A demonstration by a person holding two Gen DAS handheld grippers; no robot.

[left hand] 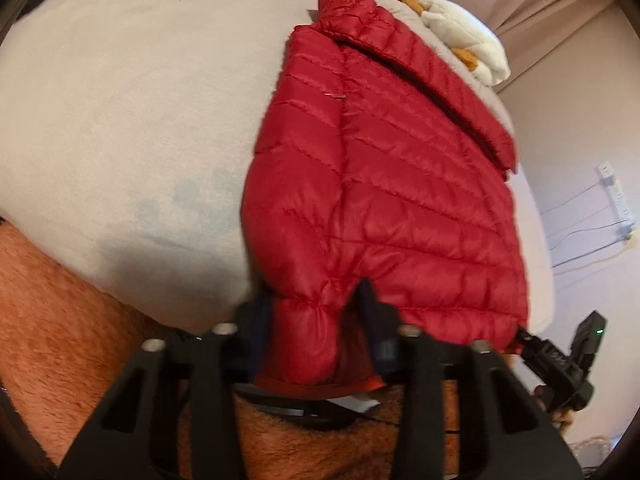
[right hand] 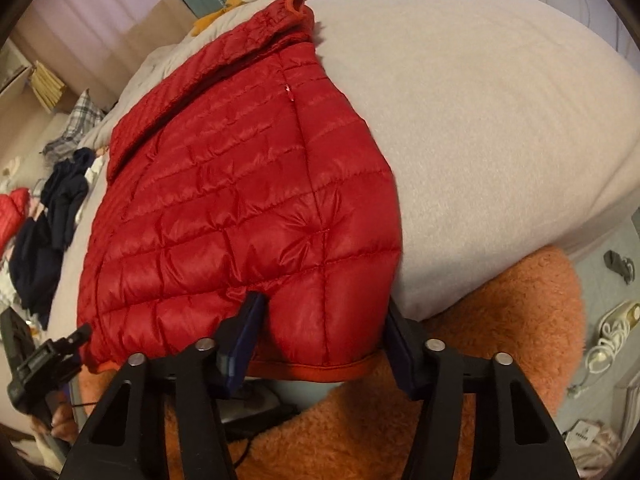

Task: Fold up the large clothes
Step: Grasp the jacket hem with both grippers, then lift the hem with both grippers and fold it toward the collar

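One red quilted puffer jacket (left hand: 384, 184) lies flat on a wide pale grey bed sheet (left hand: 132, 112), its hem hanging just over the near edge of the bed. The left gripper (left hand: 316, 320) has its two dark fingers set fairly wide on either side of a bunched corner of the hem; whether they actually press the fabric is hard to make out. The right gripper (right hand: 326, 326) likewise straddles the opposite hem corner with its fingers spread wide, and contact there is also unclear. Each gripper appears small and partly cut off at the edge of the other's view. Below the jacket's hem lies fuzzy orange fabric (right hand: 480, 340), its outline cut off by the frame. Beyond the jacket's collar, at the far side of the bed, sits one white plush toy with orange parts (left hand: 468, 36), only partly visible. To the jacket's side, in the right wrist view, a pile of dark navy clothes (right hand: 48, 232) lies on the bed, blurred. Pinkish curtains (left hand: 528, 4) hang behind.
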